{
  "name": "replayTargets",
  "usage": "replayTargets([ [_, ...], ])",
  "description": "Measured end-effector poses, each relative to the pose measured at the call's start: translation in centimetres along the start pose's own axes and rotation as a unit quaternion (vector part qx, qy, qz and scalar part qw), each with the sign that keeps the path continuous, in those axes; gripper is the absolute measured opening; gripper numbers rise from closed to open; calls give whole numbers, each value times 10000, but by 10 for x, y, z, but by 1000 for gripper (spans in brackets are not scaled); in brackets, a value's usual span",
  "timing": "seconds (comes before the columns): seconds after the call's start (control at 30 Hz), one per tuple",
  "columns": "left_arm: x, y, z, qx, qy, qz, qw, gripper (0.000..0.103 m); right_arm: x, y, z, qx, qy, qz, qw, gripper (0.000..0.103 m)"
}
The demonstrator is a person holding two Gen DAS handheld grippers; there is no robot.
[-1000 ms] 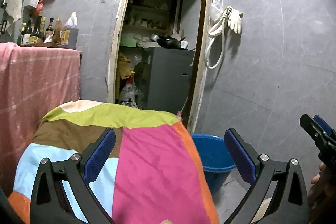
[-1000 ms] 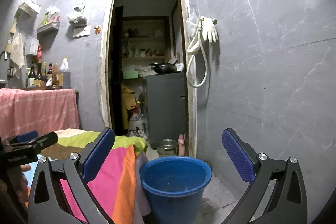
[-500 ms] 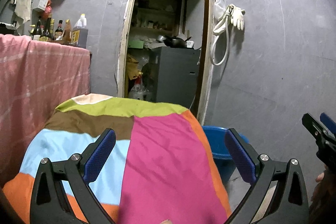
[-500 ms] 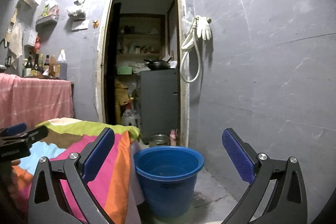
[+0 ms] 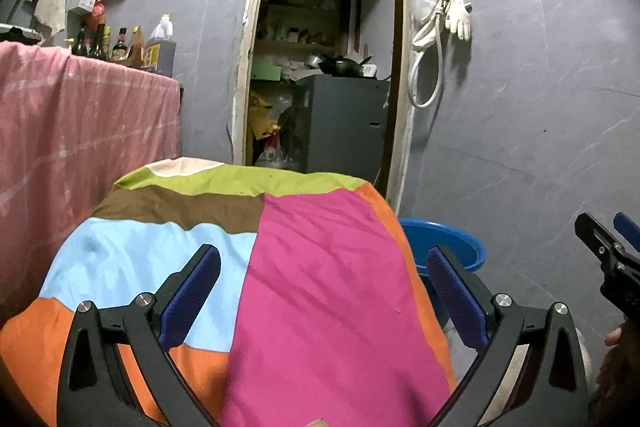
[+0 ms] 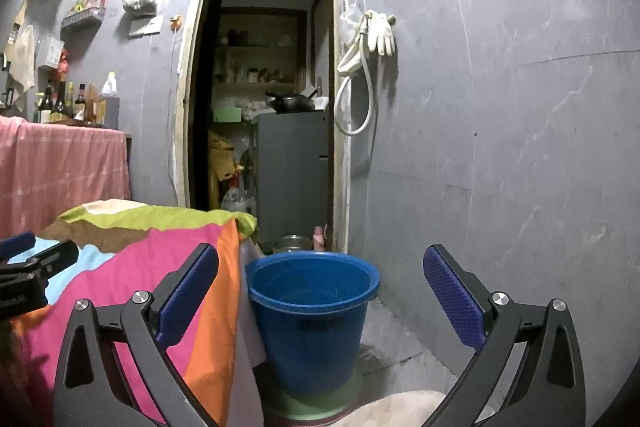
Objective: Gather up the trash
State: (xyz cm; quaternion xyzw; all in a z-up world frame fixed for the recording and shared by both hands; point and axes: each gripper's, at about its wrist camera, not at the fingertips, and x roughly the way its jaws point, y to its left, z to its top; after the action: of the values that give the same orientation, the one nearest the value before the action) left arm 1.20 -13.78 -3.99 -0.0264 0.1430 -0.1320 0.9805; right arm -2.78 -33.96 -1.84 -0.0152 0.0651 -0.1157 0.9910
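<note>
A blue bucket (image 6: 314, 311) stands on the floor right of a table under a multicoloured cloth (image 5: 280, 267); its rim also shows in the left wrist view (image 5: 448, 239). My left gripper (image 5: 320, 291) is open and empty above the cloth. My right gripper (image 6: 320, 291) is open and empty, in front of the bucket. The bucket looks empty. No trash item shows on the cloth. The right gripper shows at the right edge of the left wrist view (image 5: 612, 251); the left gripper shows at the left edge of the right wrist view (image 6: 28, 267).
A pink-covered counter (image 5: 80, 115) with several bottles (image 5: 120, 47) stands at the left. An open doorway (image 6: 272, 107) leads to a grey cabinet (image 6: 294, 175). Gloves and a hose (image 6: 372, 39) hang on the grey tiled wall. A metal pot (image 6: 292, 243) sits beyond the bucket.
Both grippers have drawn back and risen a little; more of the cloth shows in the left view, and the bucket sits lower and further off in the right view. Both jaws stayed open.
</note>
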Motion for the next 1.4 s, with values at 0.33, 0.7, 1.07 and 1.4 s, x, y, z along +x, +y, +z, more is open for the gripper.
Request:
replayTargets([
  [0.33, 1, 6, -3, -72, 5, 57, 10000, 101, 1, 2, -3, -9, 50, 11, 10000, 103],
  [0.7, 0, 6, -4, -67, -3, 62, 10000, 101, 1, 2, -3, -2, 69, 9, 10000, 103],
  [1.07, 1, 5, -4, -63, -6, 65, 10000, 101, 1, 4, -4, 0, 67, 4, 10000, 103],
  [1.4, 0, 5, -4, -60, -7, 55, 10000, 101, 0, 4, -4, 2, 68, 7, 10000, 103],
])
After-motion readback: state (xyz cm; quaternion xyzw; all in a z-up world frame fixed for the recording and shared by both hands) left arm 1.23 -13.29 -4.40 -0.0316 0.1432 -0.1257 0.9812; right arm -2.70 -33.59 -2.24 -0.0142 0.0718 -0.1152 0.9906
